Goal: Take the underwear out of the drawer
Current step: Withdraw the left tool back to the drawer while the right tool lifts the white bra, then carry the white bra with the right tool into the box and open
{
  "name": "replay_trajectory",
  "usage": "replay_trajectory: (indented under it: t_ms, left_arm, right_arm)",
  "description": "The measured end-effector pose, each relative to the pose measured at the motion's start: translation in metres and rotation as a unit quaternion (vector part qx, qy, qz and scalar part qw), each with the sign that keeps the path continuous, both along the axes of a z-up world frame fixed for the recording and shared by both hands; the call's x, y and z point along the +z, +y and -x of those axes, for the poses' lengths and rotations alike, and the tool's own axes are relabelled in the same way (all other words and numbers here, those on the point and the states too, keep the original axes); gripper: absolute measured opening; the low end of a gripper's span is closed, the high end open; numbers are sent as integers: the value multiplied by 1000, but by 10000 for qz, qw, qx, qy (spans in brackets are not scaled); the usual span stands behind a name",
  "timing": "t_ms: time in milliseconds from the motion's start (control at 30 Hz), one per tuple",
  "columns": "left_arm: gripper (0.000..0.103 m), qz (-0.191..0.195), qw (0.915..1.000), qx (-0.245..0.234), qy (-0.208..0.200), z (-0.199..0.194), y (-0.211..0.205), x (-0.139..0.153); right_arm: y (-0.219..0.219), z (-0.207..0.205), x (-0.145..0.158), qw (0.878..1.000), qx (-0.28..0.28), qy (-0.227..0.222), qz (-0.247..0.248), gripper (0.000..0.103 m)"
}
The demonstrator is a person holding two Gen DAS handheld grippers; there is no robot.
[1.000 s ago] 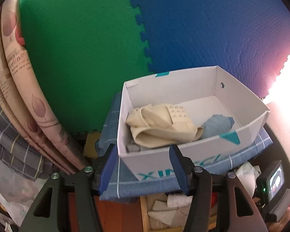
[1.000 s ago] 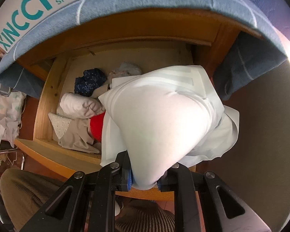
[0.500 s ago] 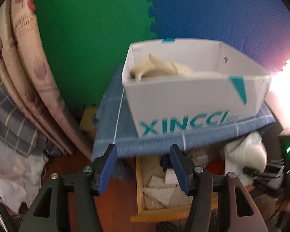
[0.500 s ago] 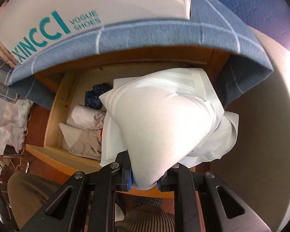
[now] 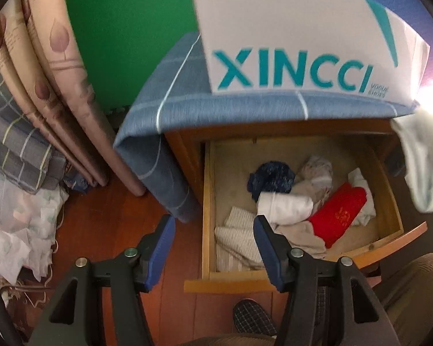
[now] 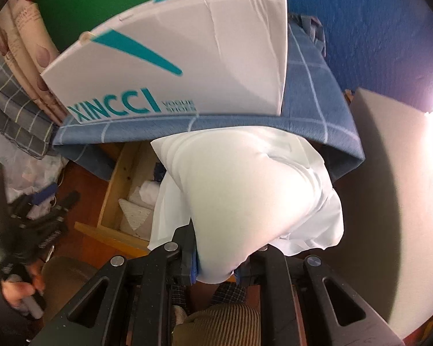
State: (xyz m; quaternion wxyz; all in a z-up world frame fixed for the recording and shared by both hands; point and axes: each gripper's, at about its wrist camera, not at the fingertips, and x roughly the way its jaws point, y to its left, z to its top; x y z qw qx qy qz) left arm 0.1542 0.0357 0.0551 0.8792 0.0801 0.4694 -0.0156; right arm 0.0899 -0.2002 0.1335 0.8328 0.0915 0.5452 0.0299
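- my right gripper (image 6: pixel 216 268) is clamped on the white underwear (image 6: pixel 245 196), which bulges up from between my fingers and hides much of that view.
- the underwear is out of the drawer (image 5: pixel 207 201) – held up in front of the cabinet's right side, its top edge meeting the hanging blue cloth (image 6: pixel 317 92); in the left view it shows as a pale blur (image 5: pixel 418 167) at the right edge.
- my left gripper (image 5: pixel 213 245) has its jaws apart with nothing between them, hovering over the drawer's front left corner, one blue finger (image 5: pixel 161 248) over the wood floor (image 5: pixel 109 219), the other over the drawer.
- the drawer is pulled open and holds a red piece (image 5: pixel 340 213), a white roll (image 5: pixel 285 207), a dark blue bundle (image 5: pixel 271 178), a waffle-textured cloth (image 5: pixel 239 236) and some pale crumpled pieces at the back.
- on top of the cabinet the cloth lies under a white box (image 5: pixel 297 43) – printed "xincci" in teal.
- folded curtains (image 5: pixel 43 72) stand to the left against a green mat (image 5: pixel 124 28).
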Motion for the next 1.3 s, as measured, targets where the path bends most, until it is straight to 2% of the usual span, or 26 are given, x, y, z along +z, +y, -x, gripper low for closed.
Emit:
replay_trajectory:
  t_ms: [167,433,600,733,1033,1300]
  left_arm:
    - [58,56,9996,183,204,2,8,-18]
    - [58,-136,9997,148,156,4,1,-22]
    - [58,-129,9997,127,174,3,2,-23]
    - [58,-2,9991,350,235,2,10,-25]
    - [58,283,9970,602,386,-1,24,-30]
    - [58,447,9957,685,426,-1,30,-32]
  right_arm:
    - [-5,5,33,9996,19,-267,45,16]
    - [-14,-3,94,9968,-3,-799,87,16]
    - [-15,-19,128,9938,-39,-1112,81,16]
    - [-10,-44,146,9913,-33,-1303,186,16]
    - [10,-105,161,9892,118,-1389,461,16]
    - [31,-156,136,9923,256,-1038,632,16]
